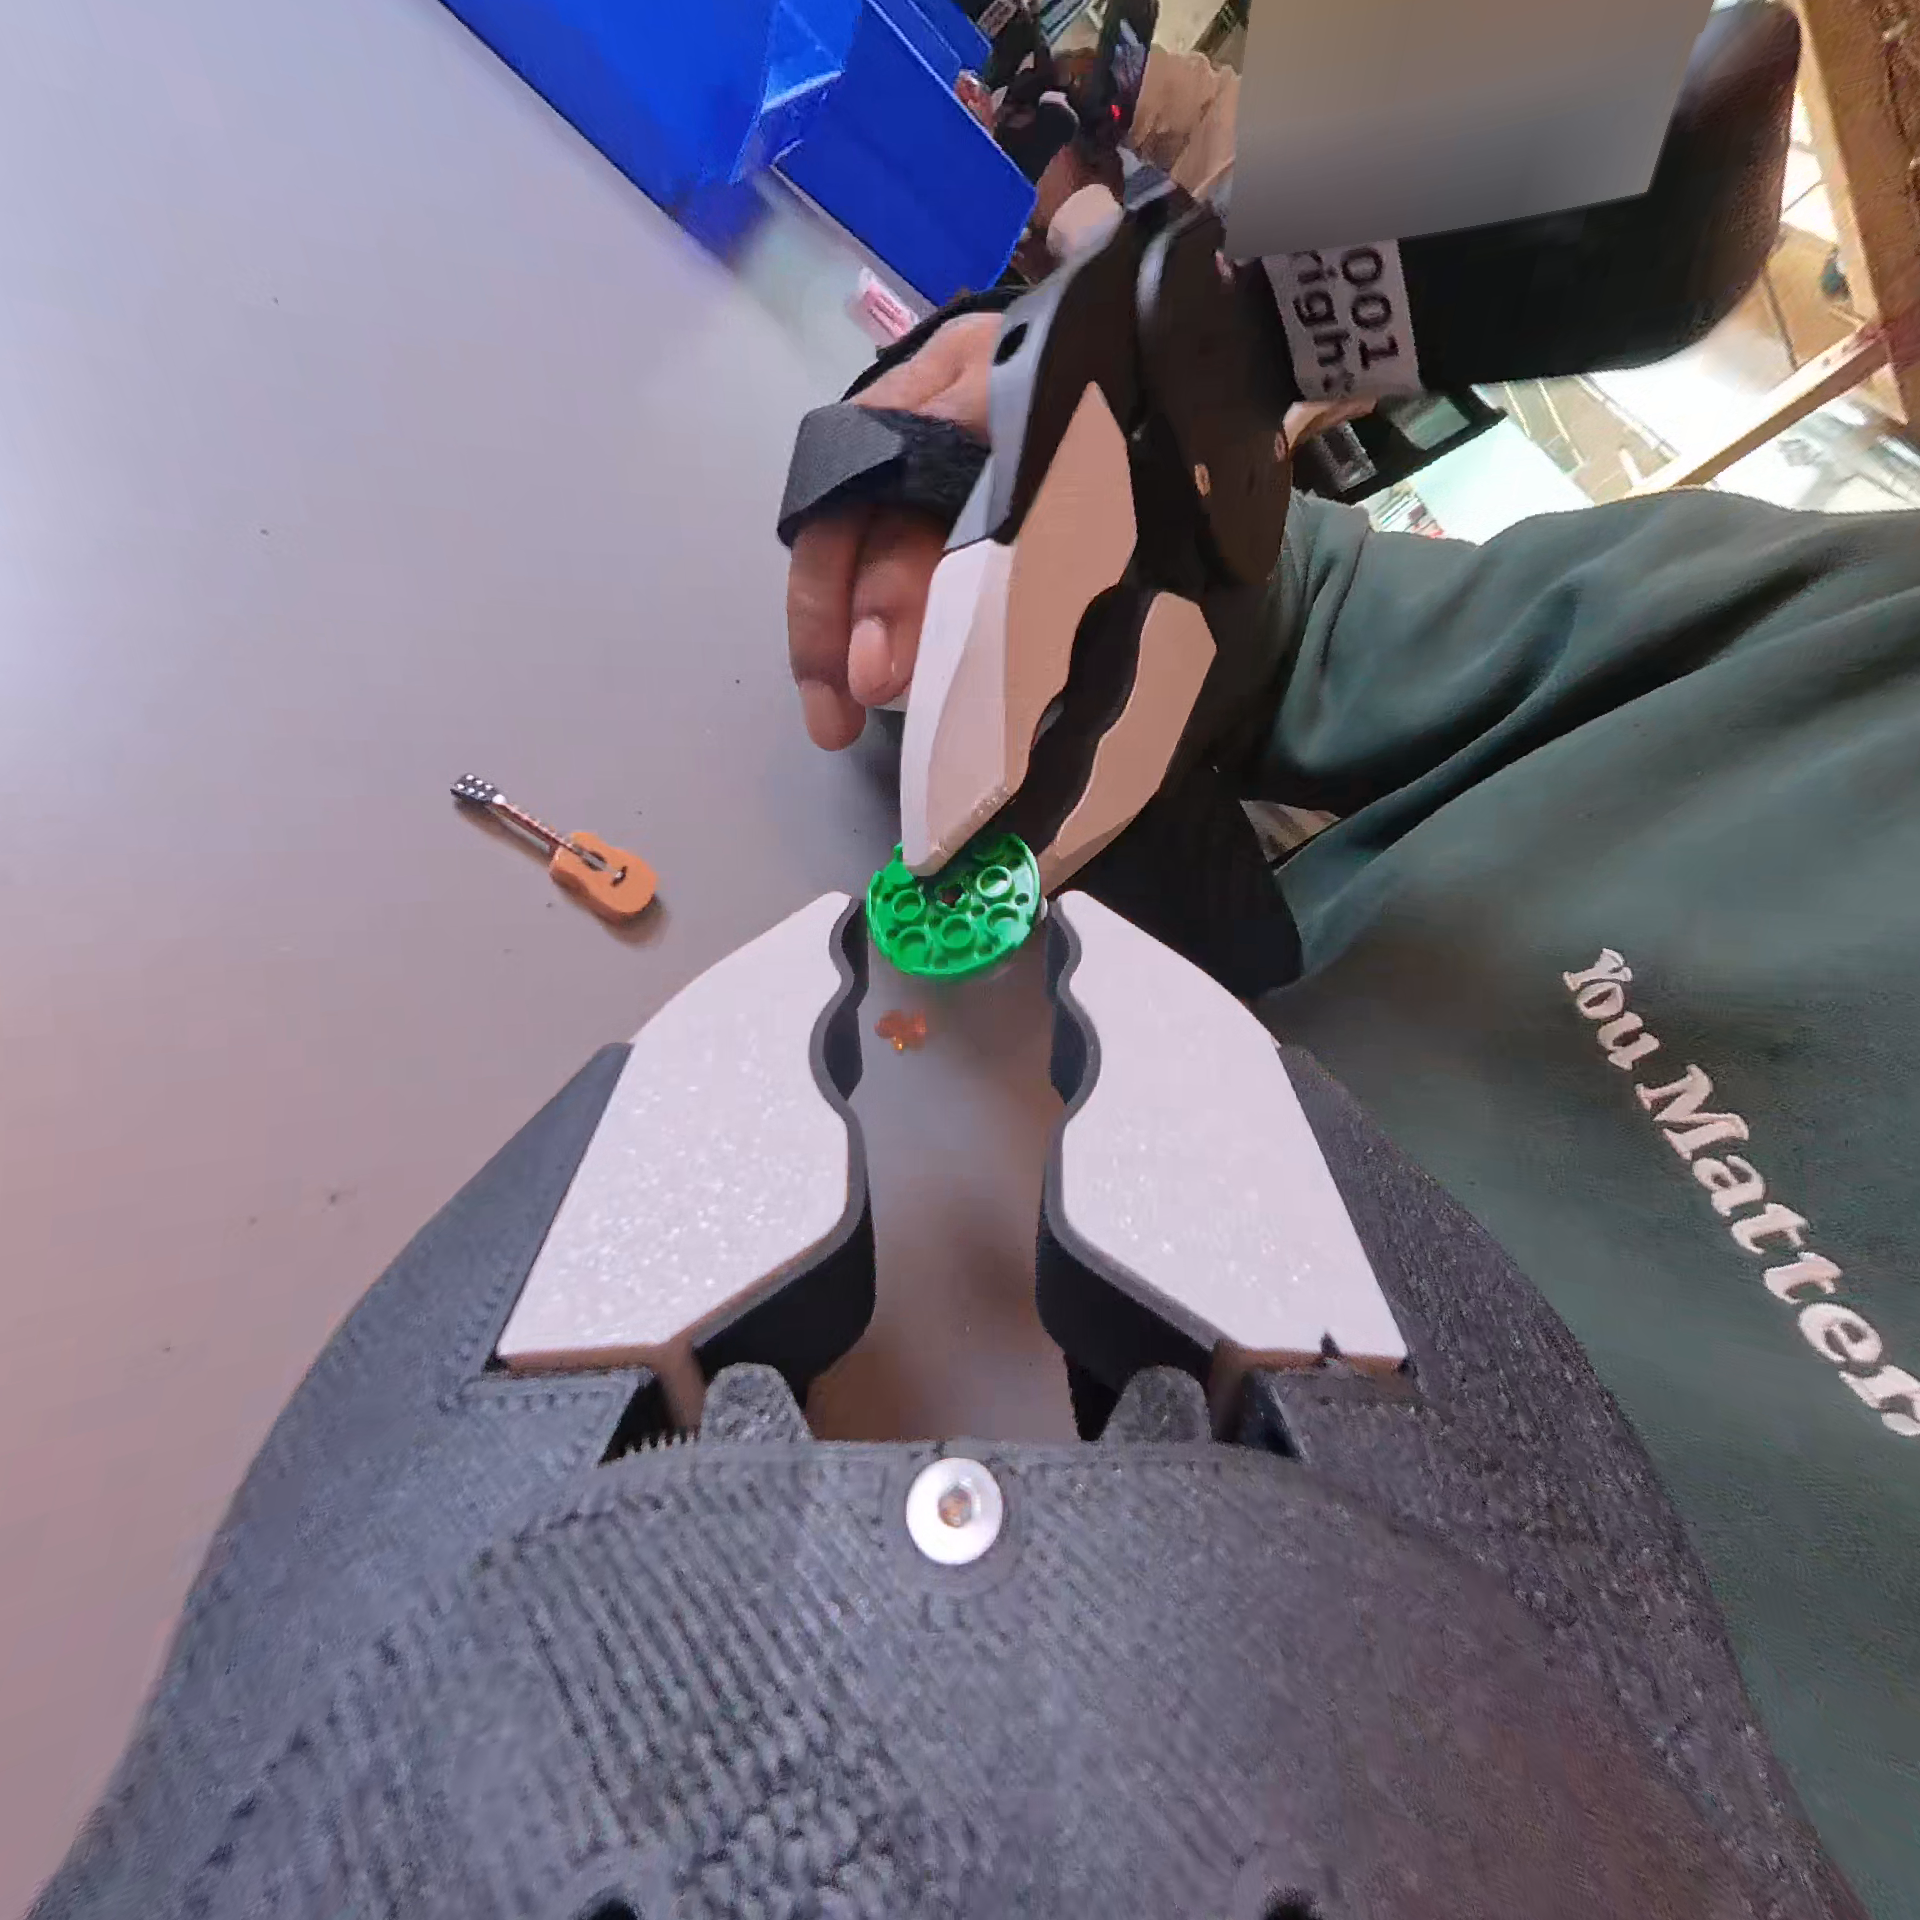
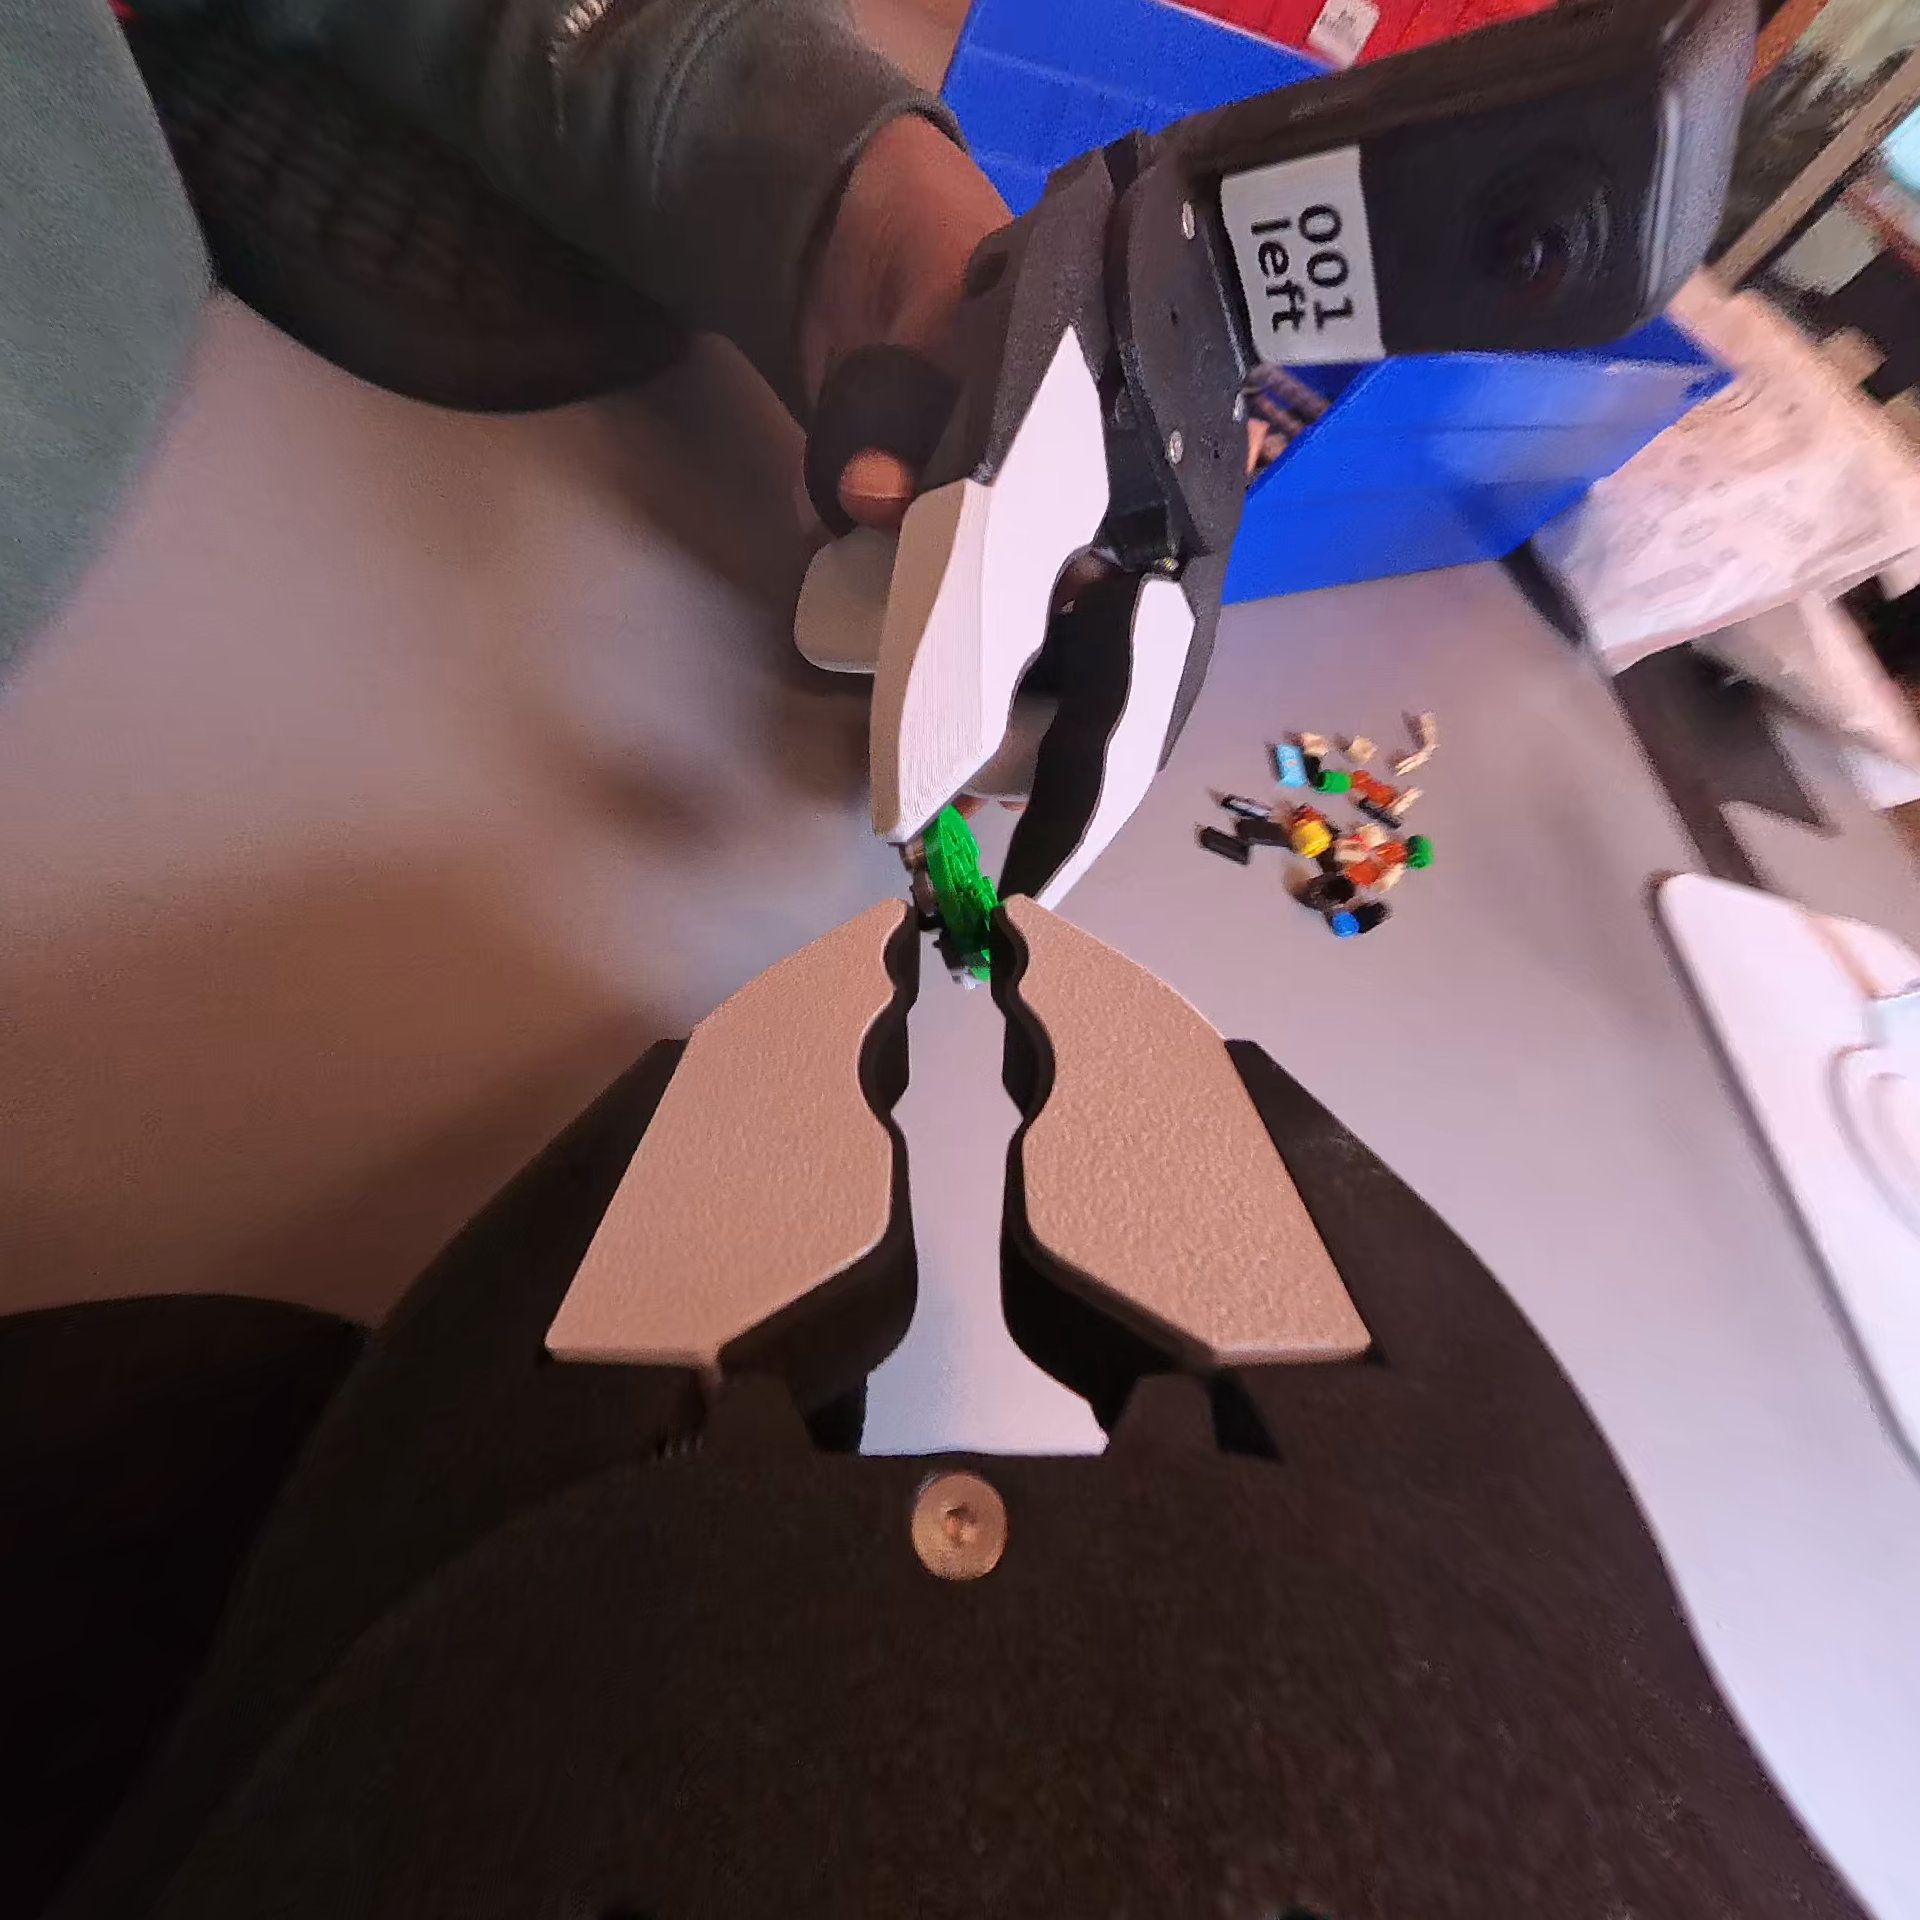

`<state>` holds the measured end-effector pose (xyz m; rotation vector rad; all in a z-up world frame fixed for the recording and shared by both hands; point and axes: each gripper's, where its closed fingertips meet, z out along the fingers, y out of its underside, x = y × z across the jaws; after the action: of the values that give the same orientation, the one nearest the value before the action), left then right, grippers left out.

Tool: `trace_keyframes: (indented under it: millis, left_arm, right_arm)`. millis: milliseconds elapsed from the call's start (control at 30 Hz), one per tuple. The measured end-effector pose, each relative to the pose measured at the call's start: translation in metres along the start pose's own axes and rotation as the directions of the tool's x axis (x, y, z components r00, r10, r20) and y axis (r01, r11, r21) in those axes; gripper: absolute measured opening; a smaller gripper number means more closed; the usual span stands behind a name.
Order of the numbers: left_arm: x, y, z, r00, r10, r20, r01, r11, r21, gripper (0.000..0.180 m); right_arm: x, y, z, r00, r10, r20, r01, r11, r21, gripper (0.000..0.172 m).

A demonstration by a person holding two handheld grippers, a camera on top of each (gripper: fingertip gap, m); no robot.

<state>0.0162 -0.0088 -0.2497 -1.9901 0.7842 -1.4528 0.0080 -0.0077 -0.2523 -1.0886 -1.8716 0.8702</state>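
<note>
We saw the right gripper [image 2: 954,914] clamped on the green round plate [image 1: 951,914]; the left gripper [image 1: 951,914] stood spread around it, not pressing. Loose small bricks [image 2: 1340,821] and a toy guitar [image 1: 561,847] lay unused on the table [image 1: 312,520].

A grey table [image 1: 312,520] is seen under bright daylight. Blue bins [image 1: 831,125] are set at its far edge, with wooden framing [image 1: 1860,156] and a lit window area [image 1: 1538,436] behind. Papers [image 2: 1745,499] are stacked nearby.
</note>
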Motion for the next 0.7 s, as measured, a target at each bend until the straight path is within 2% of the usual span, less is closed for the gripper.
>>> trace_keyframes:
  millis: [67, 167, 233, 267, 367, 433, 500, 700]
  left_arm:
    - [-0.002, 0.0, -0.001, 0.992, 0.118, 0.053, -0.117, 0.993, -0.016, 0.031]
    - [-0.002, -0.004, -0.002, 0.925, 0.344, 0.161, -0.34, 0.939, -0.051, 0.029]
    - [0.005, -0.012, 0.0, 0.894, 0.408, 0.185, -0.412, 0.911, -0.02, 0.017]
    - [0.009, -0.014, 0.001, 0.898, 0.404, 0.173, -0.409, 0.912, -0.003, 0.011]
    - [0.003, -0.017, 0.0, 0.943, 0.283, 0.175, -0.293, 0.955, 0.034, 0.01]
    - [-0.001, -0.016, -0.002, 0.979, 0.153, 0.136, -0.161, 0.985, 0.056, 0.01]
    - [-0.003, -0.014, -0.004, 0.99, 0.085, 0.112, -0.092, 0.994, 0.065, 0.01]
    - [-0.005, 0.0, 0.004, 0.992, 0.055, 0.115, -0.054, 0.998, -0.013, 0.01]
  right_arm:
    - [0.003, -0.003, -0.004, 0.982, 0.176, 0.071, -0.179, 0.983, 0.04, 0.009]
    - [0.008, -0.011, -0.013, 0.876, 0.43, 0.221, -0.455, 0.887, 0.079, 0.009]
    - [0.008, -0.019, -0.015, 0.797, 0.523, 0.301, -0.572, 0.814, 0.1, 0.009]
    - [0.007, -0.02, -0.014, 0.772, 0.547, 0.322, -0.601, 0.793, 0.093, 0.009]
    - [0.015, -0.016, -0.012, 0.791, 0.551, 0.265, -0.594, 0.796, 0.116, 0.01]
    - [0.022, -0.012, -0.011, 0.85, 0.499, 0.169, -0.521, 0.843, 0.134, 0.011]
    - [0.024, -0.011, -0.011, 0.913, 0.4, 0.08, -0.408, 0.902, 0.143, 0.012]
    - [0.019, -0.011, -0.005, 0.961, 0.277, 0.001, -0.276, 0.955, 0.109, 0.01]
